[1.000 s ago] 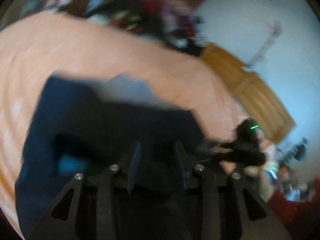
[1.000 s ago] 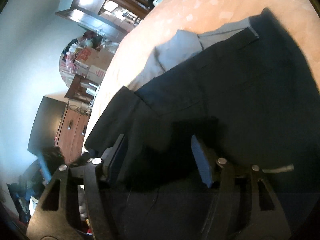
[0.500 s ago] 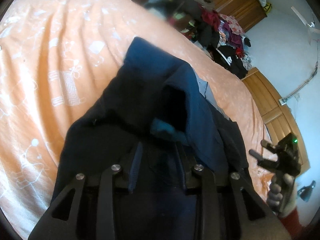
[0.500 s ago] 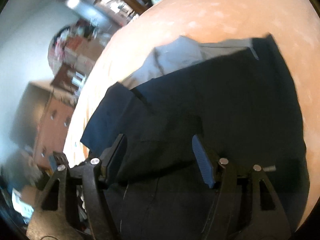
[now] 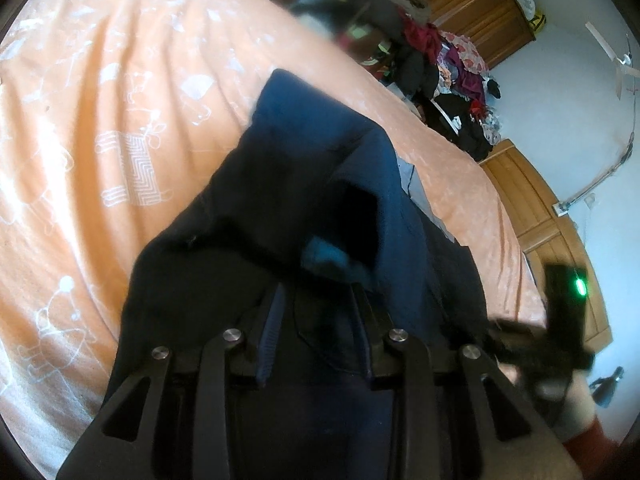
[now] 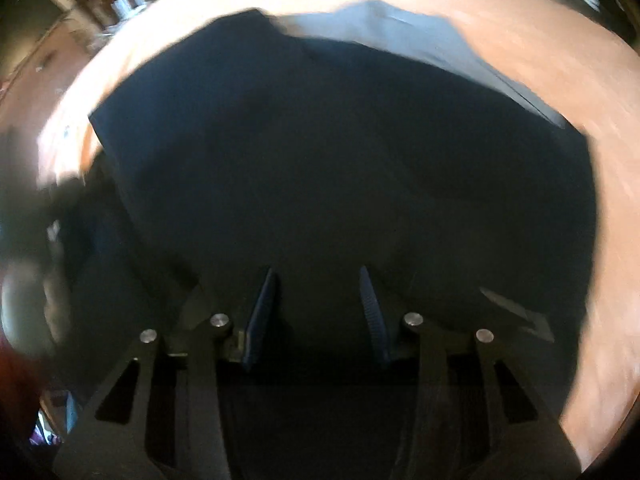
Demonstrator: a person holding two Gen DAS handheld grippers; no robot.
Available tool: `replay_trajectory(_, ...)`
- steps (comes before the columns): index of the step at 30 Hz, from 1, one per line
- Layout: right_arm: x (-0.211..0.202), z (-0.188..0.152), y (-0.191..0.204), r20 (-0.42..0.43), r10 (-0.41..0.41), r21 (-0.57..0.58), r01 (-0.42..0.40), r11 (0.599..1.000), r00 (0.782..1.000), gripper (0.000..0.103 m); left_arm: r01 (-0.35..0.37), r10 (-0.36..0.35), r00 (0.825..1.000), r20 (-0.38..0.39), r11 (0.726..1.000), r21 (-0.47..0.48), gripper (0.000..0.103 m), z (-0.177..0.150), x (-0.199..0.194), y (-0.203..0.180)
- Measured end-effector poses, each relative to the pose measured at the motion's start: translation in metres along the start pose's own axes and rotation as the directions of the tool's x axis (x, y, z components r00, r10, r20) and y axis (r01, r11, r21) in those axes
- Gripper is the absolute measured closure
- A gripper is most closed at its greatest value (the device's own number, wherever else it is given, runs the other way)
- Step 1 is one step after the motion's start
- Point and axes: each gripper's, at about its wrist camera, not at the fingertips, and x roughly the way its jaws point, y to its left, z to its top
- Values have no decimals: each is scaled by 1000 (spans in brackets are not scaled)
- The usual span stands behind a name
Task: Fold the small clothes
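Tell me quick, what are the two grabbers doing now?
Left gripper: shut on the dark blue garment, lifting it.
Right gripper: partly open over the garment; a grip cannot be told.

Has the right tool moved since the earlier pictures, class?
Yes. The right tool has swung: the grey cloth beyond the dark garment now sits upper right, and its pads are closer together.

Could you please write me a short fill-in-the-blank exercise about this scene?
1. The dark garment lies on a bedsheet coloured ____.
2. On the right gripper, the small light glows ____.
3. The cloth peeking from under the garment's far edge is coloured ____.

Missing words: orange; green; grey
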Motion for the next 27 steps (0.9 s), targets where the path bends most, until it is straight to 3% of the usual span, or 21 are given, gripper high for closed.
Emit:
replay_trajectory(3, -27, -58, -34, -13, -64, 111, 65, 992, 998, 56, 20, -20, 1000, 3, 1000, -13, 69, 0, -1, 4)
replay_trajectory(5, -39, -85, -54, 4, -2, 206, 1, 979, 1000, 55, 28, -28, 1000, 4, 999, -17, 68, 0, -1, 8)
replay_trajectory(7, -50, -99, -77, 85, 79, 320, -102, 942, 993, 54, 36, -36, 999, 5, 999, -20, 68, -1, -2, 12)
replay_trajectory(11, -41, -100, -125, 271, 258, 532, -368, 763, 927, 43, 42, -42, 999, 5, 999, -24, 68, -1, -3, 16)
replay_trajectory(14, -14, -90, -129, 282, 367, 585, -463, 666, 886, 42, 43, -43, 999, 6, 999, -24, 68, -1, -4, 17)
replay_trajectory(15, -9, -89, -127, 285, 382, 592, -475, 651, 879, 42, 43, -43, 999, 6, 999, -25, 68, -1, -4, 17)
replay_trajectory(17, 1, -88, -123, 270, 411, 593, -487, 642, 871, 41, 44, -44, 999, 8, 999, -24, 68, -2, -4, 17)
replay_trajectory(21, 0, -76, -117, 234, 389, 599, -447, 664, 891, 41, 43, -42, 999, 11, 999, -23, 68, -2, -4, 17)
replay_trajectory(22, 0, -77, -118, 238, 385, 595, -447, 668, 892, 47, 43, -42, 999, 11, 999, -24, 68, -2, -4, 17)
replay_trajectory(23, -2, -74, -119, 246, 381, 584, -451, 675, 891, 72, 41, -41, 999, 11, 999, -23, 68, -2, -4, 16)
replay_trajectory(24, -7, -71, -118, 251, 395, 566, -465, 681, 884, 89, 39, -38, 999, 11, 999, -22, 68, -3, -5, 16)
replay_trajectory(25, -12, -66, -113, 255, 406, 538, -478, 695, 878, 97, 39, -38, 999, 11, 999, -22, 68, -3, -5, 16)
replay_trajectory(27, -36, -52, -104, 273, 380, 451, -467, 761, 884, 98, 40, -40, 999, 12, 999, -23, 67, -3, -6, 16)
